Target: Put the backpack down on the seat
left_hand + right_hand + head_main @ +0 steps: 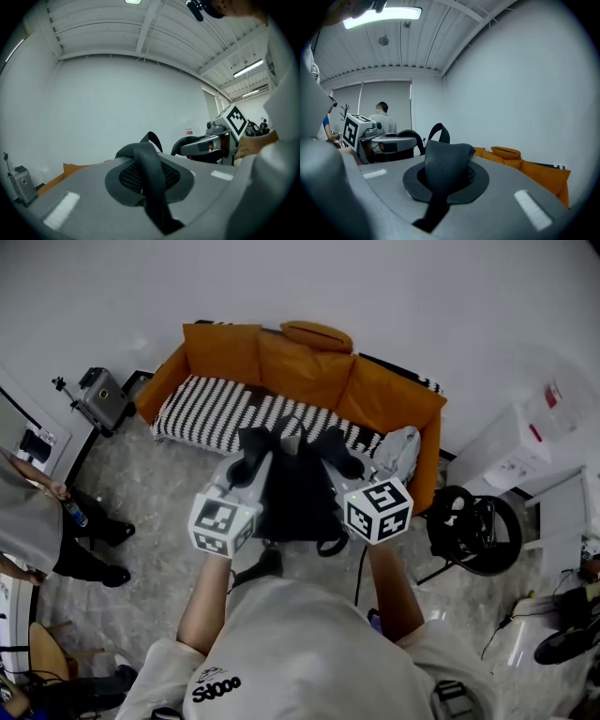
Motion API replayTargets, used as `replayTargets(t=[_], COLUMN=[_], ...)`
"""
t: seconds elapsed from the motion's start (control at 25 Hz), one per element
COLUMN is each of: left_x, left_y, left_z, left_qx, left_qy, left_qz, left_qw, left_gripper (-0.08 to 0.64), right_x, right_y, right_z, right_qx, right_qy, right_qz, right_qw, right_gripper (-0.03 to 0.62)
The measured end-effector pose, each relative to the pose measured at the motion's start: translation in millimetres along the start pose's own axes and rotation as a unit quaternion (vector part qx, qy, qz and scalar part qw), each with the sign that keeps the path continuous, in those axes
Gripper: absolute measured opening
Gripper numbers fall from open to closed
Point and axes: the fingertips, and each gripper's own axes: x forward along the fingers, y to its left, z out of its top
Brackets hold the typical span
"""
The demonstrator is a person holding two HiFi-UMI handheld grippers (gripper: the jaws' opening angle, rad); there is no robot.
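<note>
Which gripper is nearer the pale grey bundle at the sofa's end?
Right. The right gripper, shut on a backpack strap, is close beside the bundle. The left gripper, shut on the other strap, sits across the backpack, farther off.

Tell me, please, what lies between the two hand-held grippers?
The black backpack, seen in the head view, hangs between left hand-held gripper and right hand-held gripper.

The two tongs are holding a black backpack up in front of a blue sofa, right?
No, the sofa is orange, not blue; the head view shows it. The rest is right: the left tongs and right tongs hold the black backpack up in front of it.
</note>
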Motion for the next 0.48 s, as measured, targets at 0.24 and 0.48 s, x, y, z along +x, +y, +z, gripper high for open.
replayTargets(t=[0.24, 0.48], left_x=[42.3, 82.7], left_y=[41.7, 87.8], left_z=[1.9, 12.5], left_qx=[0.000, 0.000], left_qy=[0.002, -0.003], left_qz=[-0.003, -0.009], left_qw=[1.0000, 1.0000], left_gripper=[0.036, 0.035], right_x=[48.7, 95.4], right_y=[-32.0, -59.4], right_z=[13.4, 35.7], right_qx=[0.005, 0.007], right_qy=[0.001, -0.001], right_qz=[-0.003, -0.007], right_qw=[1.000, 1.000], right_gripper=[0.003, 0.003])
